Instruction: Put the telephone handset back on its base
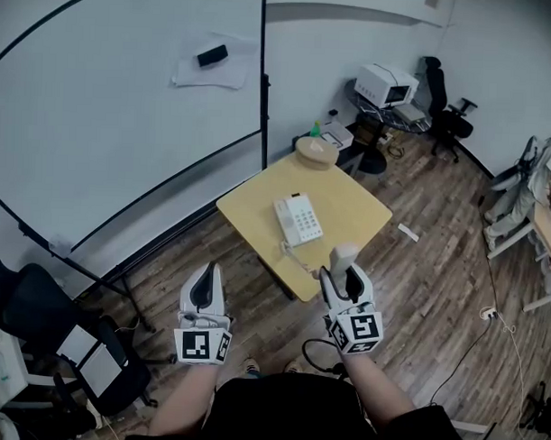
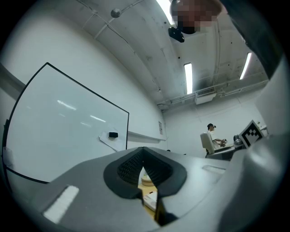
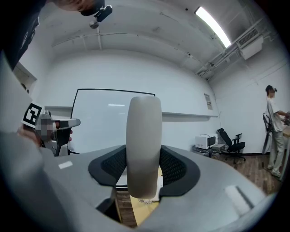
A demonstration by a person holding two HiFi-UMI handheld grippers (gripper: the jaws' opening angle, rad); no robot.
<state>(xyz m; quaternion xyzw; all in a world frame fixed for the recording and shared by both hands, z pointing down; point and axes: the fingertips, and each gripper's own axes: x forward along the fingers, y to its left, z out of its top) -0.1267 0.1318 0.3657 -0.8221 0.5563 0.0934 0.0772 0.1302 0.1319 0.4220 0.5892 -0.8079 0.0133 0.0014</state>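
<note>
A white telephone base lies on a small yellow table, its coiled cord trailing off the near edge. My right gripper is shut on the white handset, held upright in front of the table; in the right gripper view the handset stands vertical between the black pads. My left gripper hangs to the left of the table, shut with nothing in it. In the left gripper view its pads meet, and a sliver of the base shows below them.
A whiteboard on a stand fills the left, with an eraser on it. A round wooden stool stands beyond the table. Black chairs sit at the lower left; an office chair and a printer are at the back right.
</note>
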